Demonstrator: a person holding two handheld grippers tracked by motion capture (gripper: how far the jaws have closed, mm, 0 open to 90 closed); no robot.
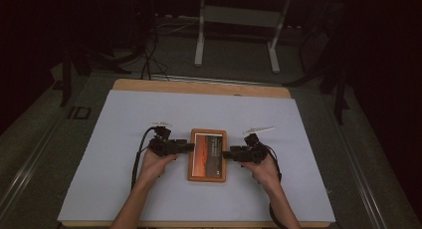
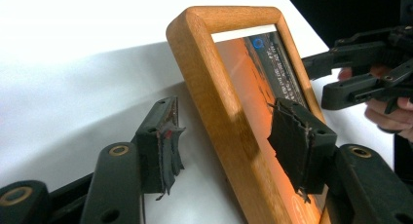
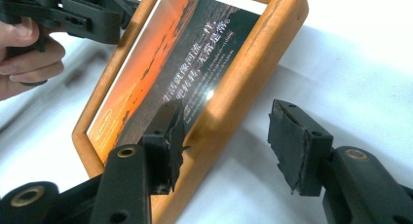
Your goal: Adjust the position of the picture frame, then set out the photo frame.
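**Two grippers close in on a wooden picture frame**

A wooden picture frame [image 1: 208, 155], holding a glazed print of an orange sunset with lines of printed text, lies flat at the centre of a white table cover [image 1: 124, 189], a little toward the 6 o'clock edge where the person sits. From 9 o'clock, the left gripper [image 1: 188, 147] straddles the frame's long rail; the left gripper view shows its jaws spread wide, one pad [image 2: 298, 145] over the glass, the other [image 2: 163, 146] outside on the cover, neither yet pressing. From 3 o'clock, the right gripper [image 1: 226, 154] mirrors it on the opposite rail, jaws likewise parted around the wood and holding nothing. A hand [image 1: 158, 162] steers each tool, forearms entering from 6 o'clock.

The frame looks rigid and fairly light, but its smooth, rounded rails may slip under the worn pads, and the reflective pane is the fragile part. The safest hold appears to be across the wooden rails at mid-length, one gripper per side, squeezing timber rather than glass and lifting both sides together so it stays level.

Beyond the table, at 12 o'clock, the legs of a pale stand [image 1: 201, 35] rise from a dim floor.
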